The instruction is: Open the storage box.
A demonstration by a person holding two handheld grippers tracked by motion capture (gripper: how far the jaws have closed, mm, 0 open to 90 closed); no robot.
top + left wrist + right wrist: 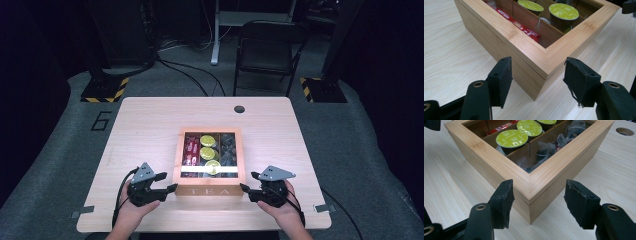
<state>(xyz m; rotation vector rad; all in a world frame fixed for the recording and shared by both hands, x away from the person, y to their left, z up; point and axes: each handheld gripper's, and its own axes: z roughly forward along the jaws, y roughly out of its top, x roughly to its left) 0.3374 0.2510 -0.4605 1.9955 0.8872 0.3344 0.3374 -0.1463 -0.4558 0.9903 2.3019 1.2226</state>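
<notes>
A bamboo tea box (209, 191) with a clear lid and "TEA" on its front wall sits at the near middle of the table. Inside lie red packets (190, 150), green-topped capsules (207, 152) and dark tea bags (228, 150). My left gripper (169, 182) is at the box's near left corner and my right gripper (248, 181) at its near right corner. In the left gripper view the open jaws (538, 63) straddle the box corner (524, 42) without pressing on it. The right gripper view shows the same: open jaws (539, 185) on either side of the corner (506, 162).
The light wooden table (145, 130) has a round cable hole (239, 109) at its far edge. A dark chair (265, 50) and stand bases with yellow-black tape (102, 90) are on the floor beyond. Bare tabletop lies left, right and behind the box.
</notes>
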